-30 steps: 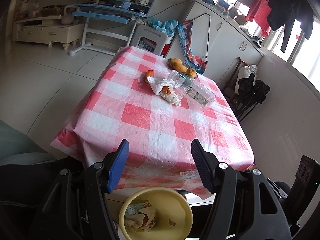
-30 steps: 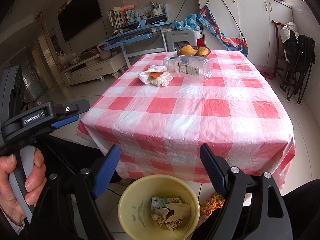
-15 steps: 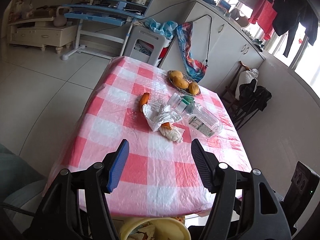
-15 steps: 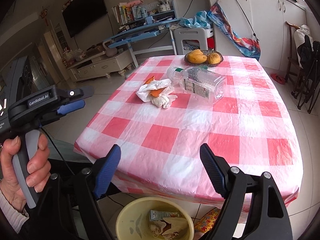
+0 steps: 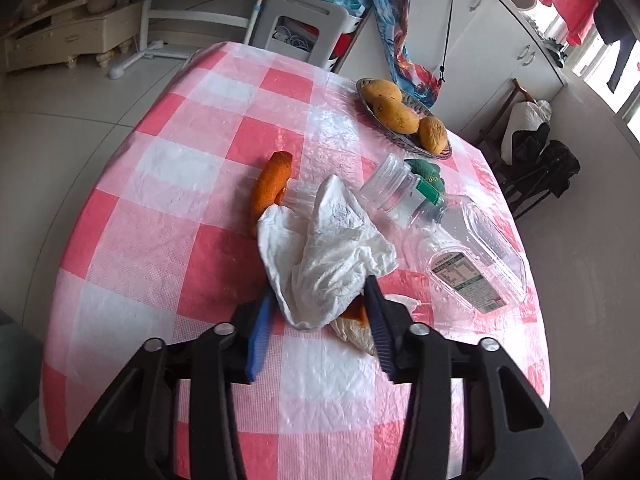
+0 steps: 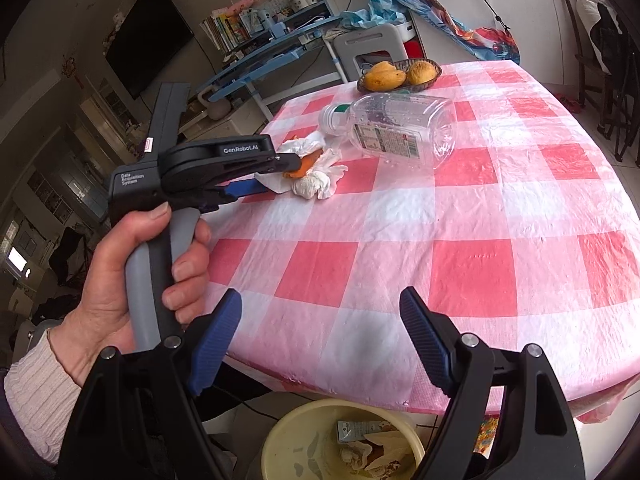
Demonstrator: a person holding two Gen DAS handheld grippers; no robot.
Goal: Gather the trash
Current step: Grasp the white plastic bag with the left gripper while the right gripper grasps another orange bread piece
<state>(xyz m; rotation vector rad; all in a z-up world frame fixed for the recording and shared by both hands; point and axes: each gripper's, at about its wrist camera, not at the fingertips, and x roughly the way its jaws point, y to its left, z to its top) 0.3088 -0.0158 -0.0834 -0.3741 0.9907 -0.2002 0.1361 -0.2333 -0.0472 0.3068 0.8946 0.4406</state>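
A crumpled white tissue (image 5: 324, 256) lies on the red-and-white checked table (image 5: 160, 216) with orange peel (image 5: 270, 184) beside and under it. My left gripper (image 5: 320, 300) has its fingers closed in around the near end of the tissue; it also shows in the right wrist view (image 6: 276, 172). An empty clear plastic bottle (image 5: 460, 248) lies on its side to the right. My right gripper (image 6: 320, 320) is open and empty above the table's near edge. A yellow bin (image 6: 340, 440) with scraps stands on the floor below it.
A basket of mangoes (image 5: 404, 116) sits at the table's far right corner. A white stool (image 5: 304, 28) and a blue desk (image 6: 276, 44) stand behind the table. A folded chair (image 5: 532, 160) stands to the right.
My left gripper moved forward over the table to the tissue and narrowed its fingers around it. My right gripper moved slightly forward and stayed open.
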